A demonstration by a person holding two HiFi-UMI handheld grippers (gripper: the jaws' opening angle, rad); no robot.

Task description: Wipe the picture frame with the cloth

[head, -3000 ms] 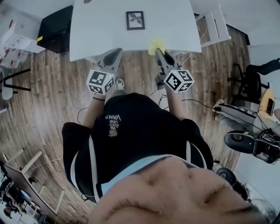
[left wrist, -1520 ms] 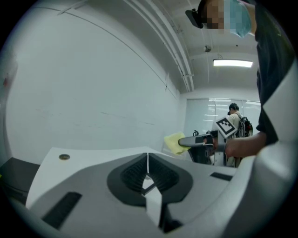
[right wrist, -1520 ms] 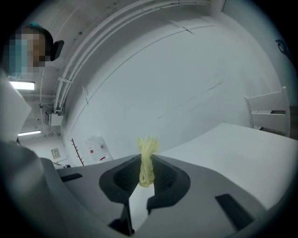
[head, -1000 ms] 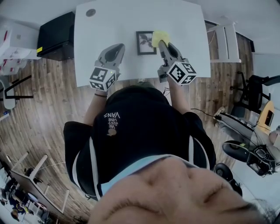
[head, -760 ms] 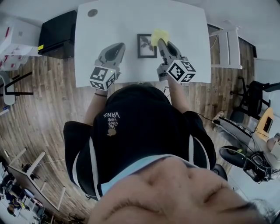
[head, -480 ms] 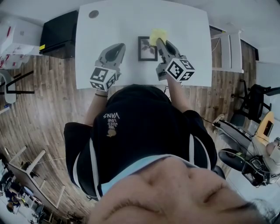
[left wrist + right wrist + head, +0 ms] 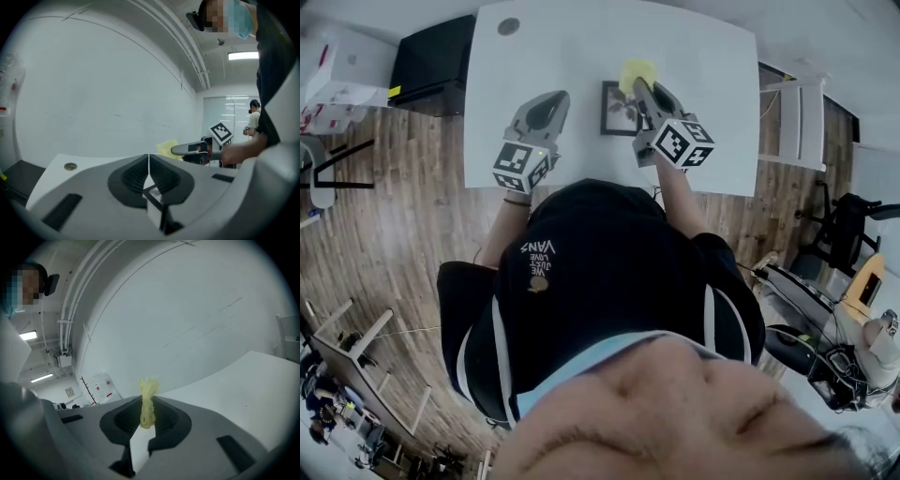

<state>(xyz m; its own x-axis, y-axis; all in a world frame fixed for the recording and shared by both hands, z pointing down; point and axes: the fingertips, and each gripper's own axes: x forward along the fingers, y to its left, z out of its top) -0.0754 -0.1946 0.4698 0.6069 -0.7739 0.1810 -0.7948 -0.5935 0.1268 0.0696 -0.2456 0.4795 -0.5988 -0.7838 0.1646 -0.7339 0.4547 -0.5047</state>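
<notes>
Wiping well means sweeping the crumpled yellow cloth (image 7: 148, 401), pinched in the jaws of the right gripper (image 7: 643, 91), across the black picture frame (image 7: 614, 109) beneath them; the left gripper (image 7: 148, 161) is closed and empty.

- The grey left hand-held gripper (image 7: 149, 164) fills the foreground, its ribbed jaws pressed together with nothing between them.
- Beyond it, above the white tabletop (image 7: 96, 161), the grey right hand-held gripper (image 7: 175, 150) meets a crumpled yellow cloth (image 7: 166, 148) at its tip.
- A small round hole (image 7: 70, 166) marks the tabletop at left.
</notes>
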